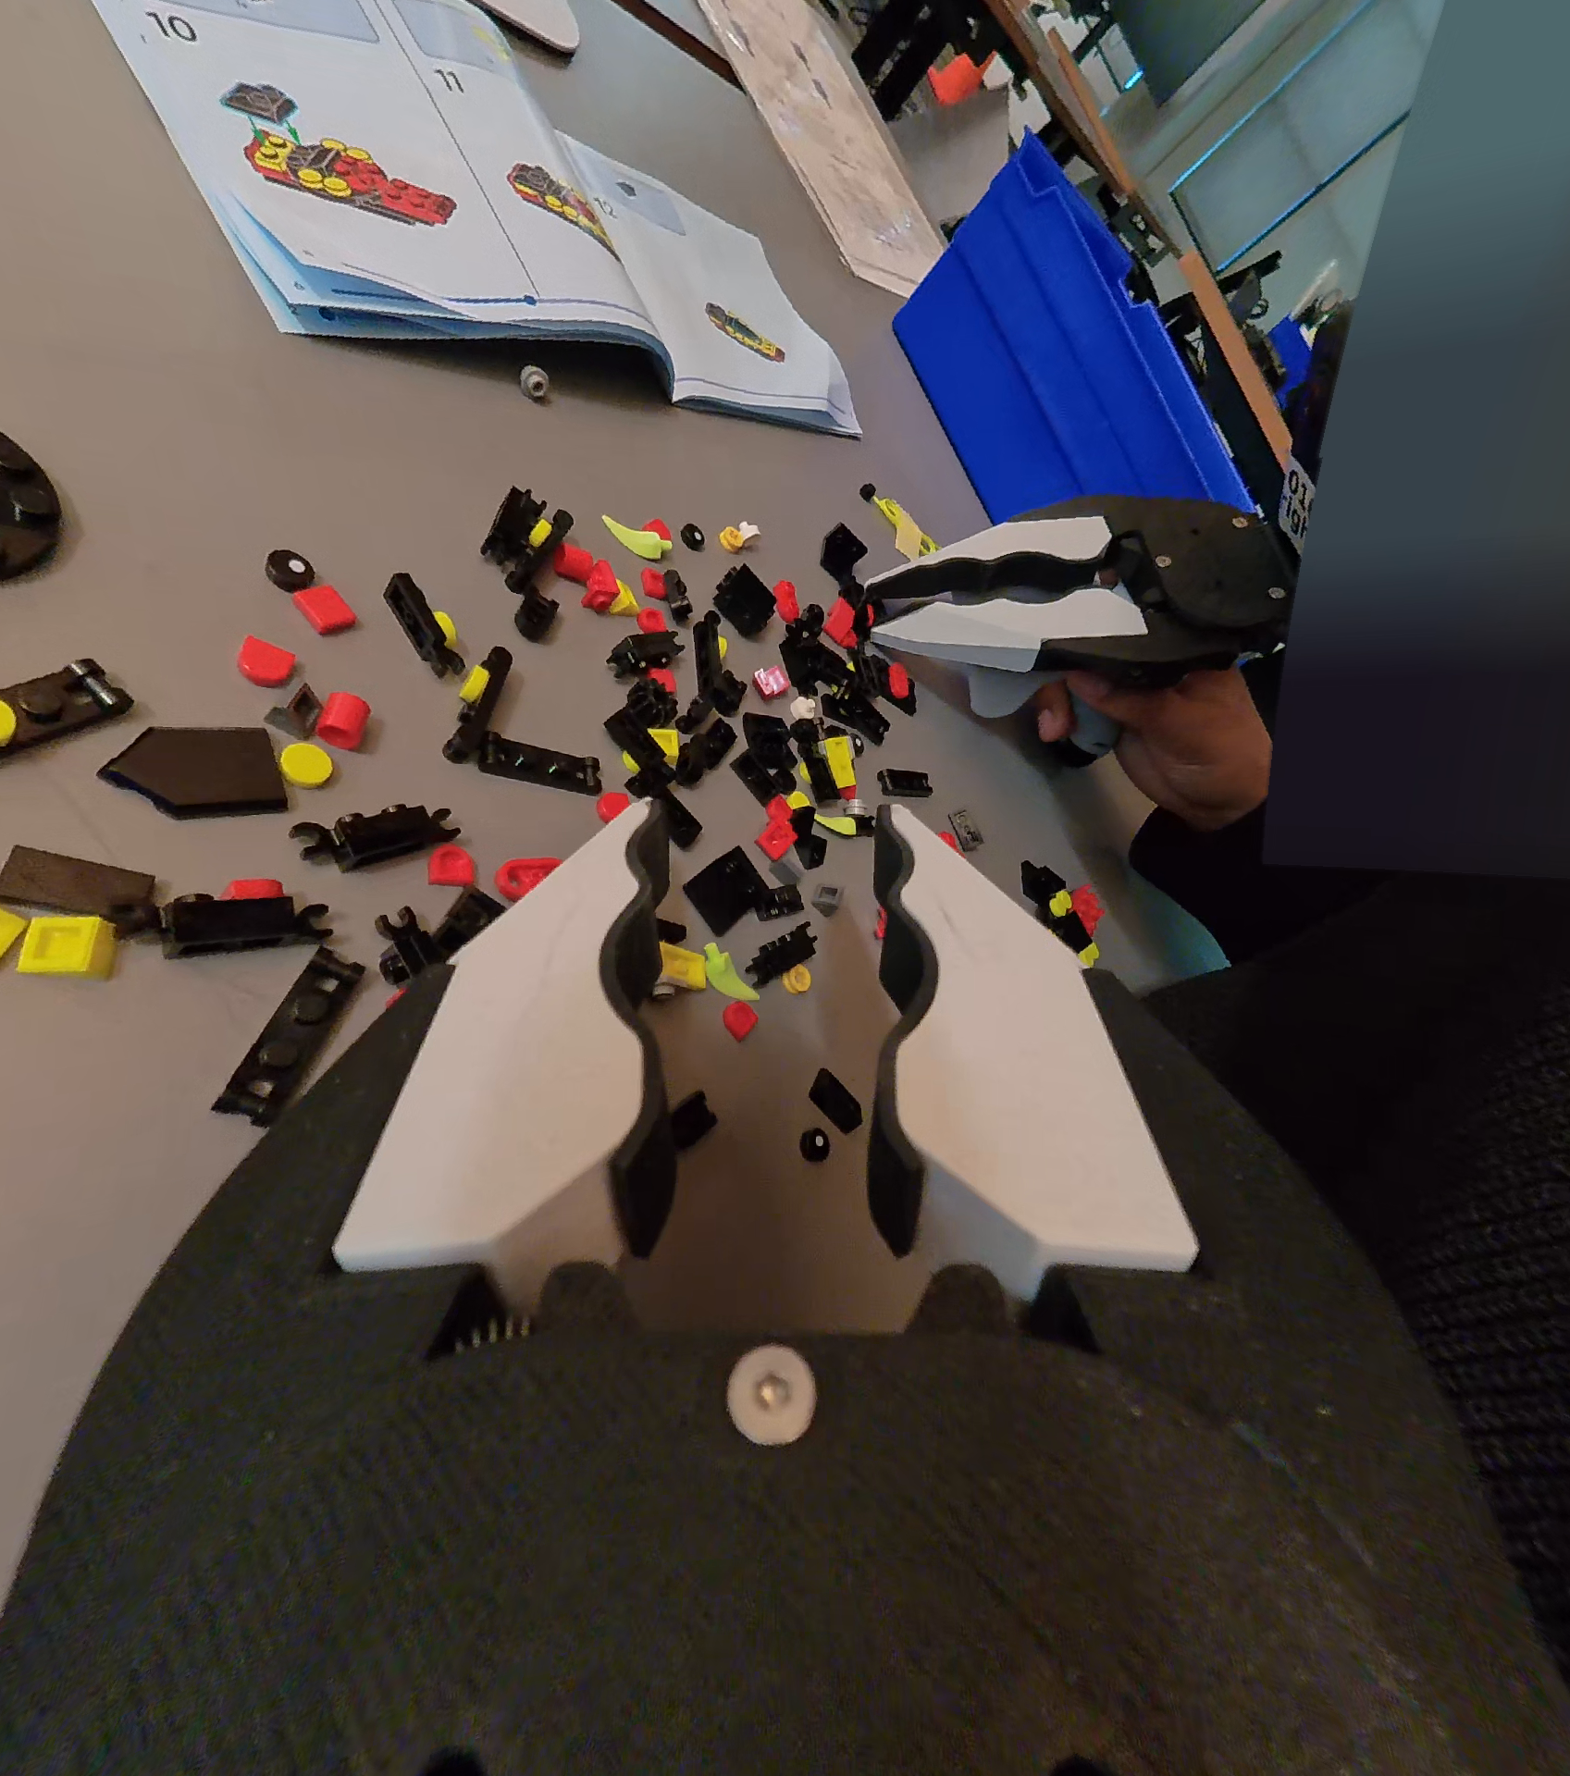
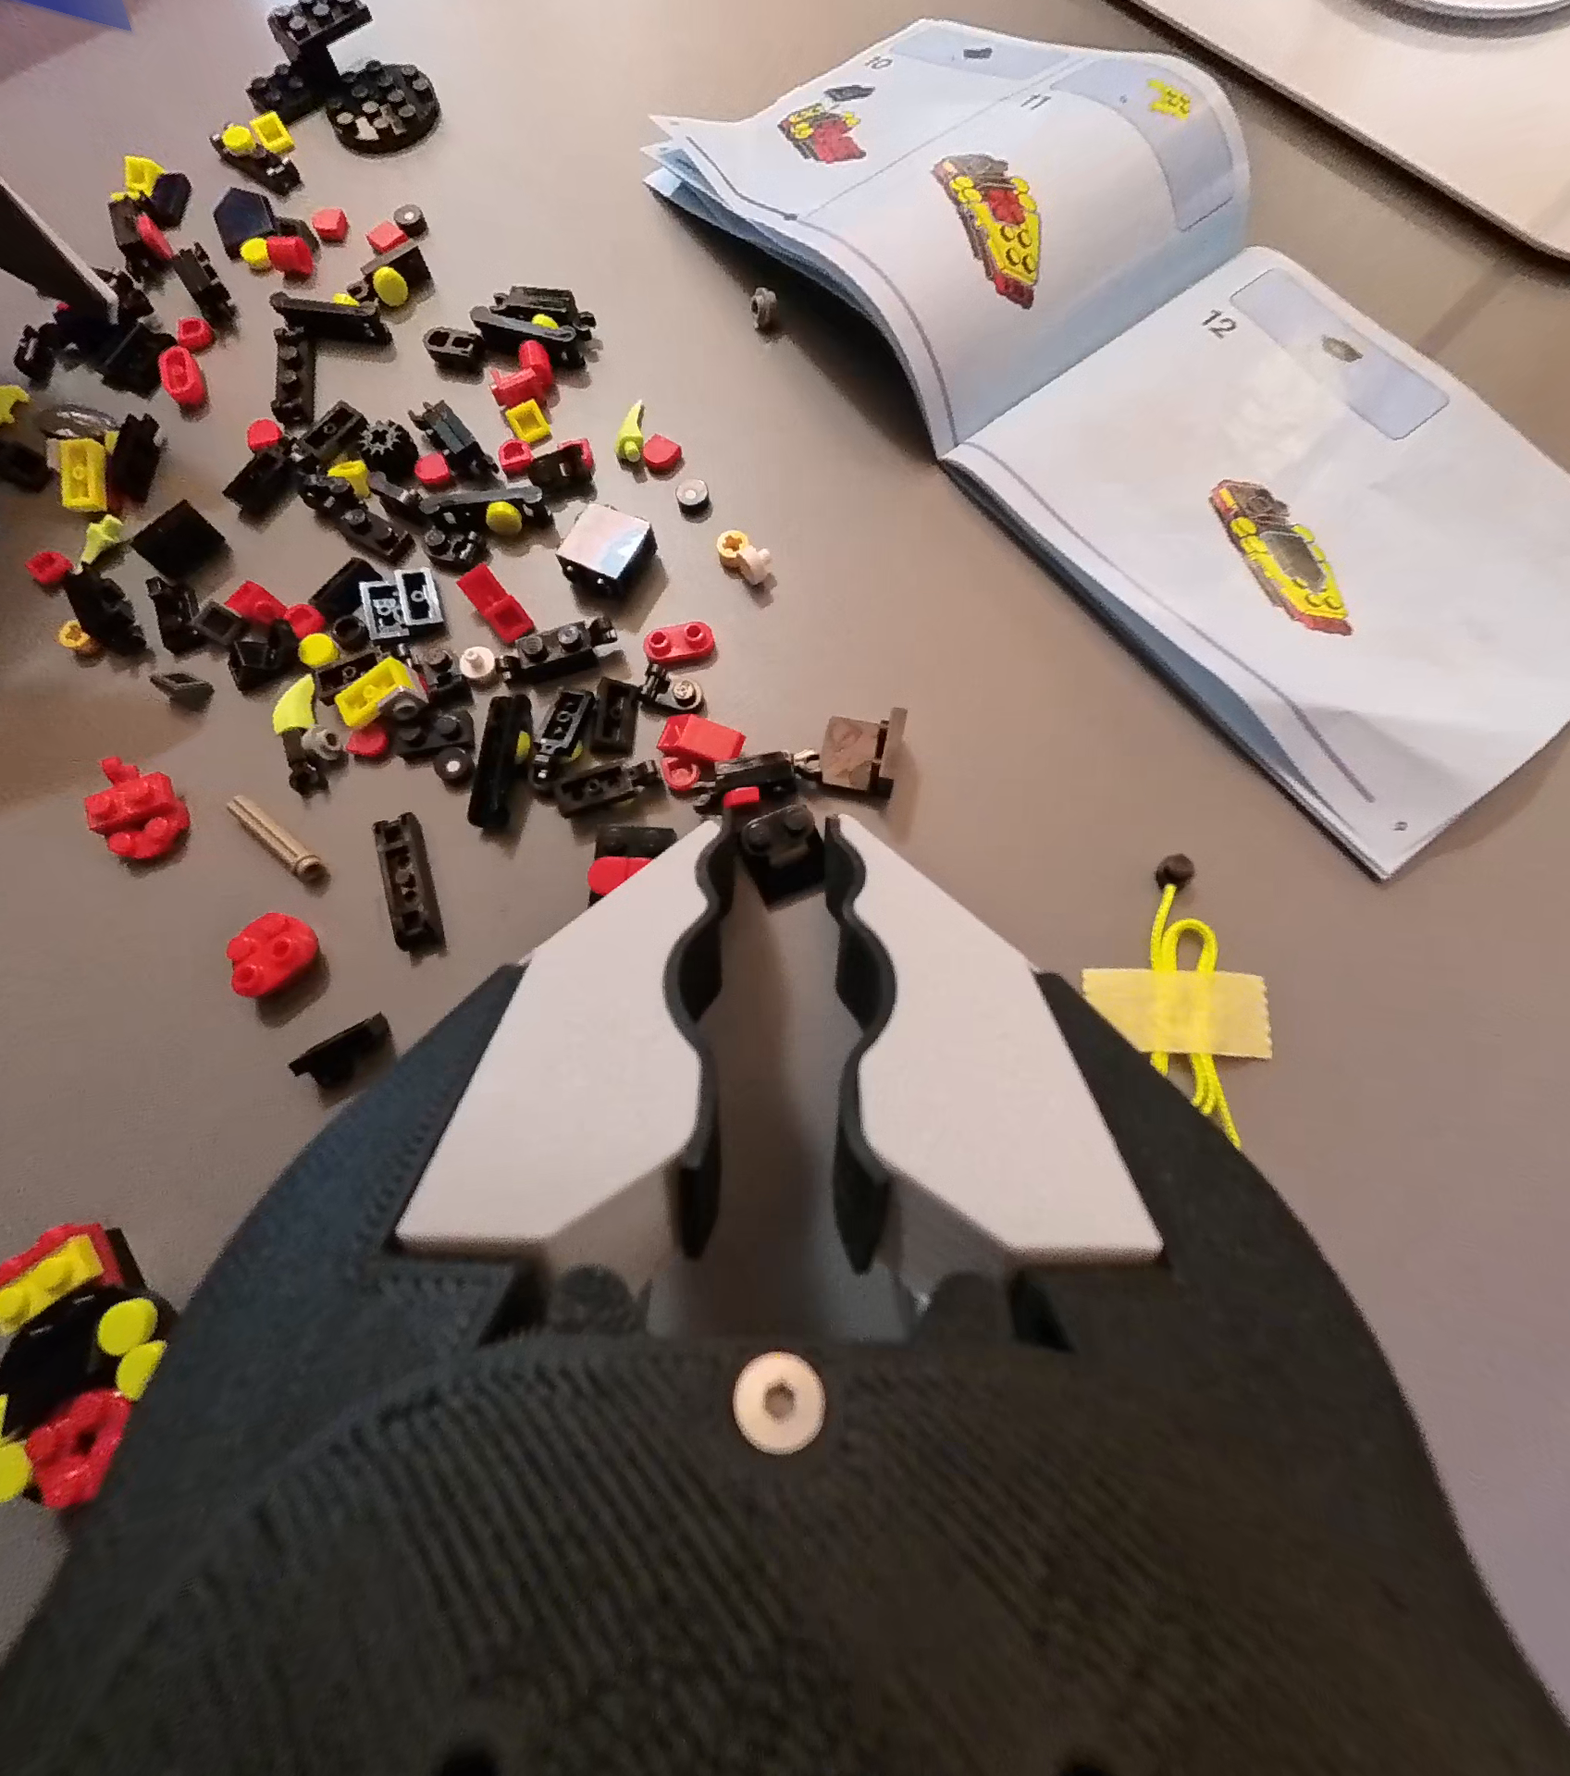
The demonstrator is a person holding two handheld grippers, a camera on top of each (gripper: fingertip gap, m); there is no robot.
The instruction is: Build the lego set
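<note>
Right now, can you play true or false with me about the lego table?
1. The booklet lies open. True.
2. The right hand-held gripper holds nothing. False: a small black piece sits between its fingertips.
3. The left hand-held gripper is open. True.
4. Yellow string is taped to the table. True.
5. All the loose pieces are blue. False: they are mostly black, red and yellow.
</note>
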